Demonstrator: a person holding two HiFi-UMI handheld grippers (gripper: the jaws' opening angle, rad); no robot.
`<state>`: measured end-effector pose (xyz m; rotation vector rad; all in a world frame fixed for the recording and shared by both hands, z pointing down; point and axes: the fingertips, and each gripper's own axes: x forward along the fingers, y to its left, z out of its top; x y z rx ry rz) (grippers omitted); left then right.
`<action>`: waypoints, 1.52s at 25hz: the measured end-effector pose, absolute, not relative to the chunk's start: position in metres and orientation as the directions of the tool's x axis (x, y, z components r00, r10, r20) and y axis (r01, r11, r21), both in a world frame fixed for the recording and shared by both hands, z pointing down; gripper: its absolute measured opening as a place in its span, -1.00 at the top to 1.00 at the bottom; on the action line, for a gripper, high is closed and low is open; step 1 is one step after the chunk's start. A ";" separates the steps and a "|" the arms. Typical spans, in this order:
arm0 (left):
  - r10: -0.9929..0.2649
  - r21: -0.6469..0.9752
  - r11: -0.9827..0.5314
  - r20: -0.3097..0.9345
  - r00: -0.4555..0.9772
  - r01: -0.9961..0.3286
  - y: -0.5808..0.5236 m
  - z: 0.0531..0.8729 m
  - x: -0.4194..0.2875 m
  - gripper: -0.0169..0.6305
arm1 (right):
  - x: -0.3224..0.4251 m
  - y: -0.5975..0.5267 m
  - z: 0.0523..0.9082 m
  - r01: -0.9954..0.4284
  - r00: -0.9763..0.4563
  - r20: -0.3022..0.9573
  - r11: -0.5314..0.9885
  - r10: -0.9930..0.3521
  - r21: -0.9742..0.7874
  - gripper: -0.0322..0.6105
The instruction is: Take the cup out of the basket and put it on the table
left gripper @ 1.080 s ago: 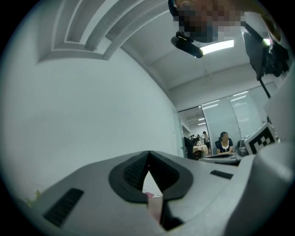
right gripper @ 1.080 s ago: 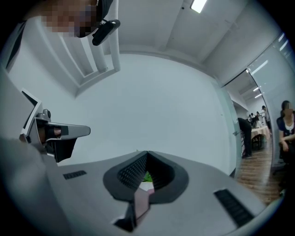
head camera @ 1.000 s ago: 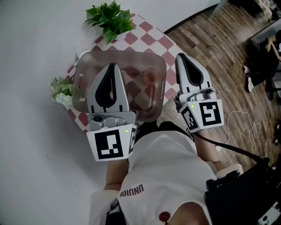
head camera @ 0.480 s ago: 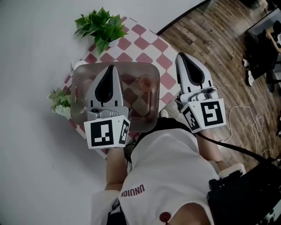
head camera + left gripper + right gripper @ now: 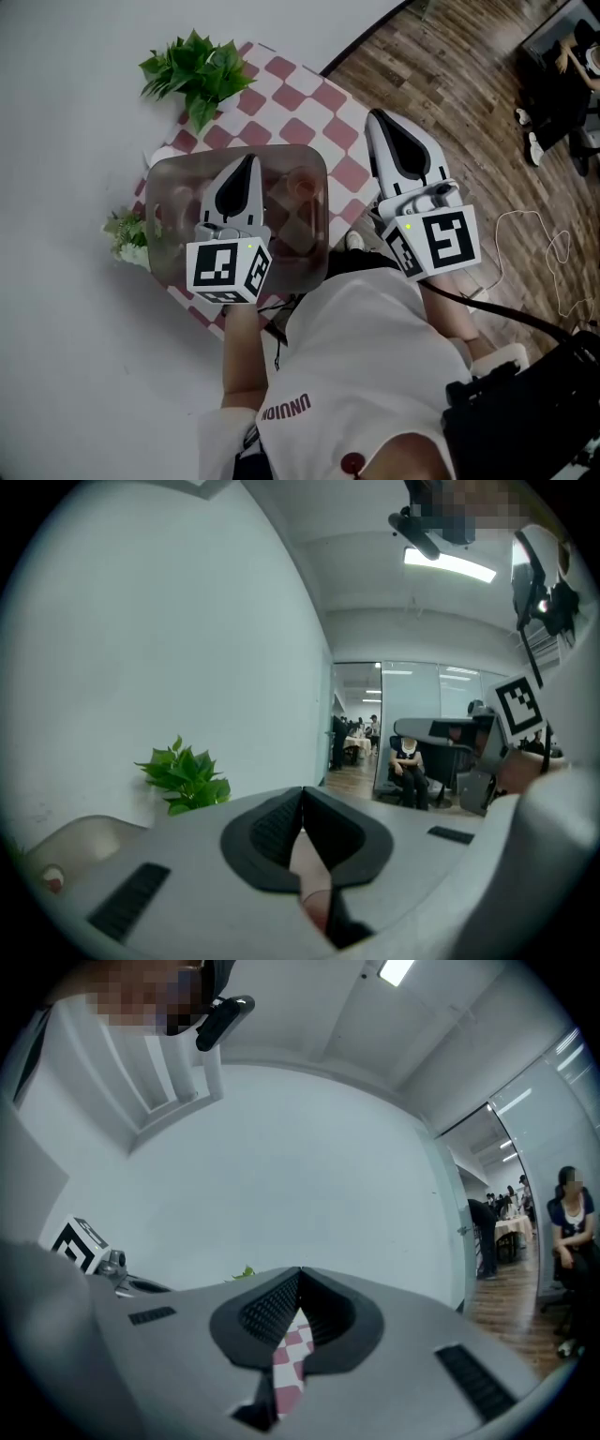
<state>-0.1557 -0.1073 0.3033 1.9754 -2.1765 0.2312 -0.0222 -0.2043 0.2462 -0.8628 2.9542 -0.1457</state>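
Note:
A small pinkish cup [image 5: 302, 185] stands inside the translucent brown basket [image 5: 305, 262] on the red-and-white checkered table [image 5: 309, 103]. My left gripper [image 5: 249, 160] hangs over the basket's middle, to the left of the cup, with its jaws shut on nothing. In the left gripper view the pads [image 5: 272, 832] meet at the left gripper's [image 5: 302, 791] tip, and something pinkish shows through the gap below it. My right gripper [image 5: 375, 114] is off the basket's right side, over the table's edge, also shut and empty. The checkered cloth [image 5: 291, 1358] shows behind the right gripper's [image 5: 300, 1271] jaws.
A leafy green plant [image 5: 192, 70] stands at the table's far corner, also in the left gripper view [image 5: 185, 775]. A small bunch of pale flowers [image 5: 127, 234] sits by the basket's left wall. White wall runs along the left, wooden floor [image 5: 469, 84] on the right.
My left gripper has tipped more steeply down over the basket and drawn closer to it. The right gripper has hardly moved. Both stayed shut.

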 end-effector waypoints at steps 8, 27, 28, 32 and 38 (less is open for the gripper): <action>-0.908 0.093 -0.011 0.417 0.049 -0.996 -0.116 0.359 -0.146 0.91 | -0.022 -0.206 0.249 -0.534 -0.840 -0.033 0.836 -0.542 -0.122 0.85; -0.779 0.113 -0.094 0.610 0.144 -0.989 -0.127 0.428 -0.138 0.68 | -0.020 -0.202 0.251 -0.542 -0.836 -0.028 0.832 -0.549 -0.118 0.85; -0.771 0.124 -0.096 0.619 0.153 -0.988 -0.127 0.432 -0.138 0.68 | -0.020 -0.202 0.251 -0.542 -0.836 -0.027 0.833 -0.548 -0.117 0.85; -0.729 0.179 -0.089 0.659 0.186 -0.980 -0.123 0.450 -0.136 0.62 | -0.021 -0.200 0.252 -0.540 -0.837 -0.027 0.834 -0.546 -0.113 0.85; -0.701 0.168 -0.083 0.691 0.177 -0.982 -0.123 0.464 -0.139 0.62 | -0.021 -0.201 0.253 -0.542 -0.836 -0.027 0.832 -0.549 -0.120 0.85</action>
